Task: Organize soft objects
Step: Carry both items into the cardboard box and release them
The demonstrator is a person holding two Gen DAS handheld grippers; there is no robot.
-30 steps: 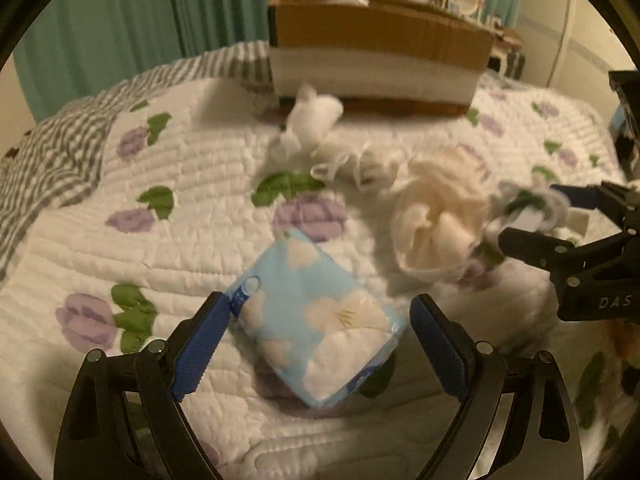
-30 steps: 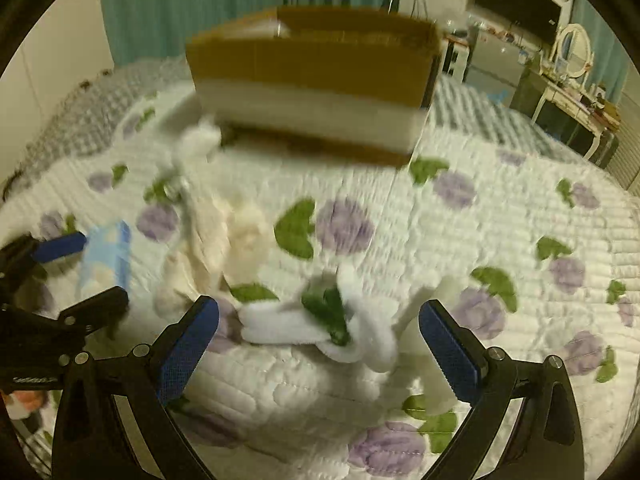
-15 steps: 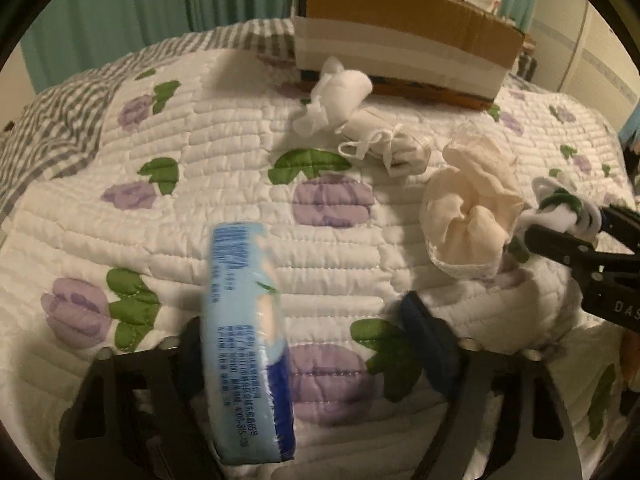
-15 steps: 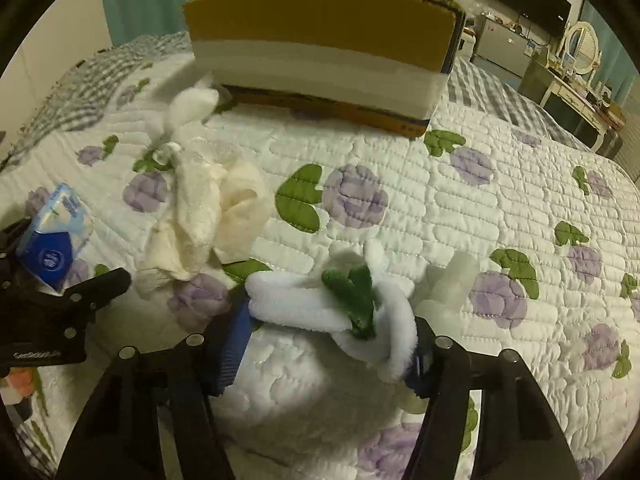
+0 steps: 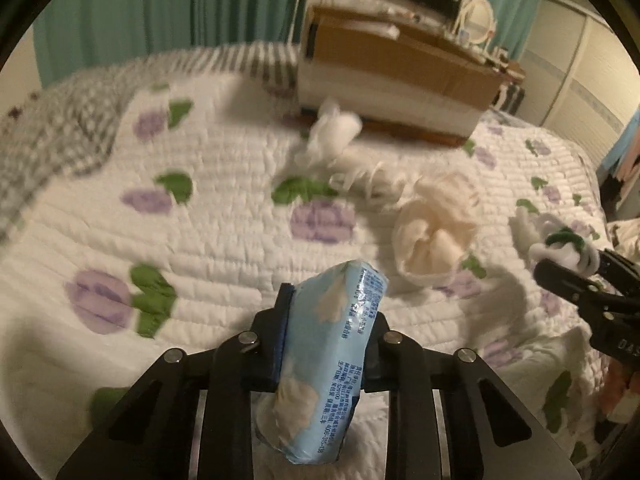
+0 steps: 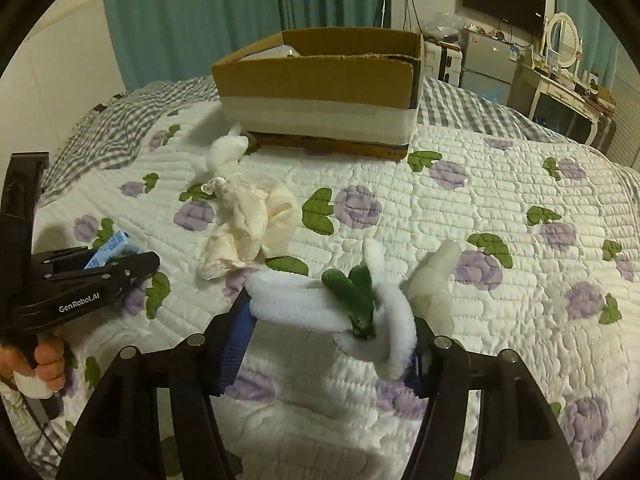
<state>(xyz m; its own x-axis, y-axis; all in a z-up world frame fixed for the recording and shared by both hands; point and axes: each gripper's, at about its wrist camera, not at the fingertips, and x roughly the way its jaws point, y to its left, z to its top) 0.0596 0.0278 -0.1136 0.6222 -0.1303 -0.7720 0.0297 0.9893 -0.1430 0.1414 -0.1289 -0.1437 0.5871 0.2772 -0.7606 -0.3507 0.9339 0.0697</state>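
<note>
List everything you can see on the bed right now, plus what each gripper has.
Tissue pack: one, light blue, clamped in left gripper.
Fuzzy toy: one, white and green, clamped in right gripper.
Cream cloth: one, crumpled, mid-bed.
White bundles: two, near the box.
Cardboard box: one, brown, open, far side of bed.
Quilt: white with purple flowers.
Left gripper: shut.
Right gripper: shut.

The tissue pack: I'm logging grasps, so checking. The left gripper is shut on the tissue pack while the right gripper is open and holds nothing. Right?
Not quite. The left gripper is shut on the tissue pack, but the right gripper is shut on a white fluffy toy, as the right wrist view shows.
</note>
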